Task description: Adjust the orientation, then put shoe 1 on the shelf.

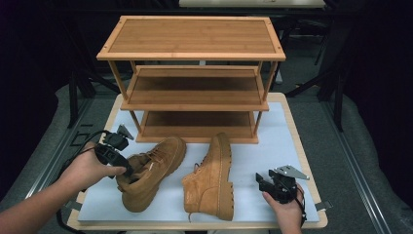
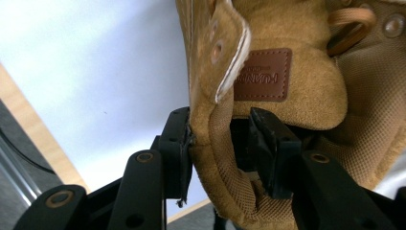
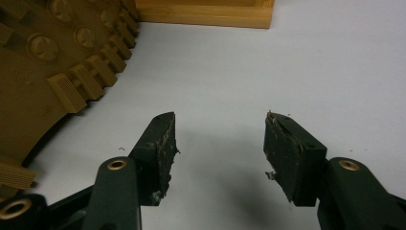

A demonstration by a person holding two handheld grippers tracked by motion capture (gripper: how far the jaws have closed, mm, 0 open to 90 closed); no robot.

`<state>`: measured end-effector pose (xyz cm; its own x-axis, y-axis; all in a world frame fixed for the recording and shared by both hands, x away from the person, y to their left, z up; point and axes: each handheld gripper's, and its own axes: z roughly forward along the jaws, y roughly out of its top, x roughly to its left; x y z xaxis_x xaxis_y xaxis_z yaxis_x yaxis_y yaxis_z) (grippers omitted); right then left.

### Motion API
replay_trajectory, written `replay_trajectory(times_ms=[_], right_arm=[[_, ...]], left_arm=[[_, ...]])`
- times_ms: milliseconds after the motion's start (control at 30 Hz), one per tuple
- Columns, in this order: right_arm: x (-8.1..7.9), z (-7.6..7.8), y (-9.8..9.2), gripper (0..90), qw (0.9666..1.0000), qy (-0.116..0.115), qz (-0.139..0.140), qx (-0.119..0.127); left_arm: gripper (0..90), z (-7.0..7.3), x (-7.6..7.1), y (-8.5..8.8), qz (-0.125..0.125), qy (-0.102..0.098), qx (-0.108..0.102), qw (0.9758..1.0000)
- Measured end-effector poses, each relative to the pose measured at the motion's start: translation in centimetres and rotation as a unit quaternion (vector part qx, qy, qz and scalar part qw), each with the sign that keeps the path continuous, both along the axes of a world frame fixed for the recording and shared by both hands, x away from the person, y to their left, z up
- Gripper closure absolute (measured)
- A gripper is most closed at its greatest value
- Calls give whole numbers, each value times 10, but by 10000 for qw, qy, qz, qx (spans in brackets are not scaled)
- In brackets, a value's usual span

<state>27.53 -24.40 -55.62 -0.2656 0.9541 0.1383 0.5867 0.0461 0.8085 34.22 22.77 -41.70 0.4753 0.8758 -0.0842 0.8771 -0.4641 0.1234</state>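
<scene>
Fingers (image 2: 178,143) of the left gripper (image 2: 220,148) are being parted around the left boot's collar (image 2: 210,139) on the mat (image 1: 272,141); release should be finished cleanly; right gripper (image 3: 220,153) is being held open beside the tipped boot (image 1: 214,175).

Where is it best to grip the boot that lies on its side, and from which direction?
Probably the ankle collar of the tipped boot, approached by the open right gripper from the front table edge: the collar wall is thin and its opening faces that edge, while the lugged sole looks too broad.
</scene>
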Motion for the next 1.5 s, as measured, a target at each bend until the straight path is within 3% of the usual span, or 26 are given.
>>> replay_trajectory(times_ms=[233, 467, 600, 700, 967, 1067, 1200, 1233, 1400, 1467, 1500], right_arm=[[0, 1, 0, 445, 10000, 68, 11, -33], [0, 0, 1, 445, 10000, 87, 24, -34], [0, 0, 1, 445, 10000, 83, 23, -12], [0, 0, -1, 445, 10000, 76, -7, -4], [0, 0, -1, 445, 10000, 85, -21, 30], [0, 0, -1, 445, 10000, 82, -26, 44], [0, 0, -2, 445, 9999, 93, -24, 71], [0, 0, -2, 445, 9999, 95, -19, 72], [0, 0, -2, 445, 9999, 88, -65, 87], [1, 0, -3, 445, 9998, 101, -55, 137], [1, -1, -3, 445, 9998, 101, -66, 135]], left_arm=[[658, -14, 0, 4, 111, 180, -50, 9998], [706, -15, 2, 4, 172, 253, -69, 9995], [740, -14, 7, 8, 356, 451, -291, 9979], [746, -14, 10, 14, 490, 613, -603, 9951], [764, -12, 15, 22, 635, 808, -1059, 9891], [766, -9, 16, 25, 700, 853, -1312, 9852], [771, -2, 17, 29, 839, 913, -1706, 9775], [773, 2, 17, 30, 883, 977, -1859, 9737], [776, 8, 15, 35, 972, 1079, -2230, 9640], [776, 9, 13, 39, 933, 1061, -2327, 9622], [776, 10, 12, 40, 990, 1062, -2389, 9601]])
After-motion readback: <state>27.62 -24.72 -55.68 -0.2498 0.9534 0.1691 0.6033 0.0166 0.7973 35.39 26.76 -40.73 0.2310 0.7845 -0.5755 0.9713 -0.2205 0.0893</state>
